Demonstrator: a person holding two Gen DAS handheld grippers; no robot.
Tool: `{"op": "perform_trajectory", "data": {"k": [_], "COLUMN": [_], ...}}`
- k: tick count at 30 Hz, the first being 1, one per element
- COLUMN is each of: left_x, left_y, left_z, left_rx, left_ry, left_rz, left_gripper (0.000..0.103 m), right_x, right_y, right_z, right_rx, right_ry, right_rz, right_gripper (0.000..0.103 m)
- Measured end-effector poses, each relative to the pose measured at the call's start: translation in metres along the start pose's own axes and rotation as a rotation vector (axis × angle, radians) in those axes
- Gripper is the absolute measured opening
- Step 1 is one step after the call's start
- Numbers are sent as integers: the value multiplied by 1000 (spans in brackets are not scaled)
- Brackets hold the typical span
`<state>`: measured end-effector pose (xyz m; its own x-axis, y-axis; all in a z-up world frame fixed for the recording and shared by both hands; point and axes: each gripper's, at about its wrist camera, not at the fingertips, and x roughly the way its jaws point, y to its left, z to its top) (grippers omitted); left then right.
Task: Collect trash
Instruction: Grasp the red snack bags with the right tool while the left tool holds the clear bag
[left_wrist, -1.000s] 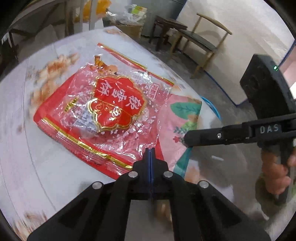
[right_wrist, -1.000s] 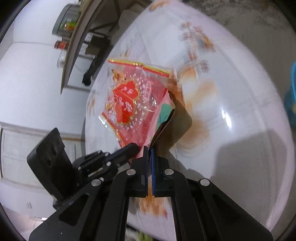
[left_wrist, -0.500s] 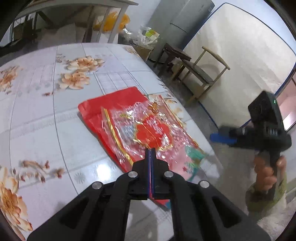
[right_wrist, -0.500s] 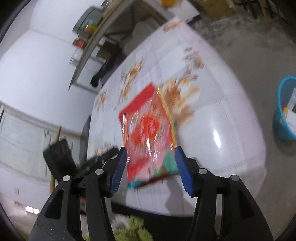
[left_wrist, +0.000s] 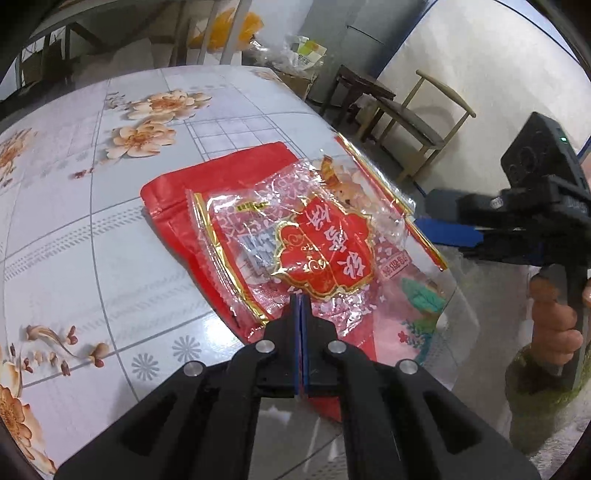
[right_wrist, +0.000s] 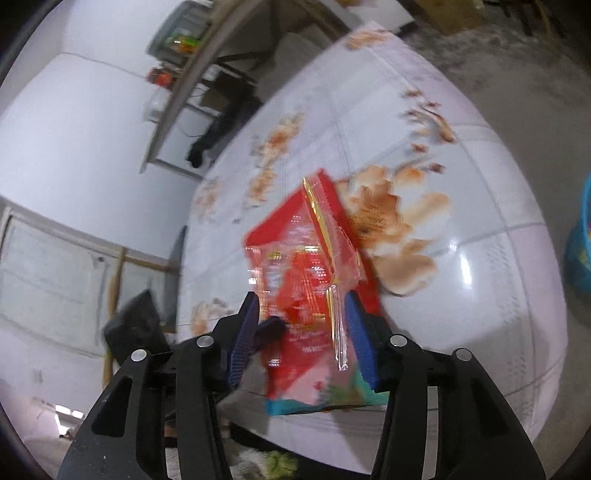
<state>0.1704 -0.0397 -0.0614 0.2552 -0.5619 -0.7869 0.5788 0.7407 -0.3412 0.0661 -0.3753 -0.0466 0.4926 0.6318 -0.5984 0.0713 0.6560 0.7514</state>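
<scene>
Left gripper (left_wrist: 300, 301): clenched on the wrapper (left_wrist: 317, 251) edge.
Right gripper (right_wrist: 303, 332): closing, unclamped, wrapper between.
Tip: lift together toward the bin (right_wrist: 583, 251) at 3 o'clock.

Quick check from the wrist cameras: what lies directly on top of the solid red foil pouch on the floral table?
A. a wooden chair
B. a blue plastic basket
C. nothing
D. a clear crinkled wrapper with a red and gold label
D: in the left wrist view the clear crinkled wrapper with a red and gold label overlaps the solid red foil pouch on the floral table.
</scene>
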Motion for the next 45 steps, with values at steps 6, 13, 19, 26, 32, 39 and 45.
{"op": "perform_trajectory", "data": {"k": [6,13,19,26,32,39,45], "left_x": [-2,-1,-1,-18,-19,-10,-9], "left_y": [0,5,9,13,10,-5,-3], "left_z": [0,-1,-2,-3,-3,-2,-4], "left_rx": [-6,-18,-52,-76,-53,25,12], "left_ry": [-5,-12,-15,-57,-60,-46,-49], "left_rz": [-8,-28,-55,-64,-25,21,7], "left_gripper": [0,0,0,5,13,13,13], "right_x": [11,24,44,46,34,22,34], "right_y": [-3,-9,0,11,19,16,6], "right_z": [-5,-13,-16,-20,-25,-31,-32], "right_rx": [2,28,-7,-60,-109,-140,-105], "right_ry": [8,33,44,10,-44,-92,-68], "right_rz": [-6,-17,-115,-187,-229,-242,-264], "right_gripper": [45,38,25,11,26,53,21]}}
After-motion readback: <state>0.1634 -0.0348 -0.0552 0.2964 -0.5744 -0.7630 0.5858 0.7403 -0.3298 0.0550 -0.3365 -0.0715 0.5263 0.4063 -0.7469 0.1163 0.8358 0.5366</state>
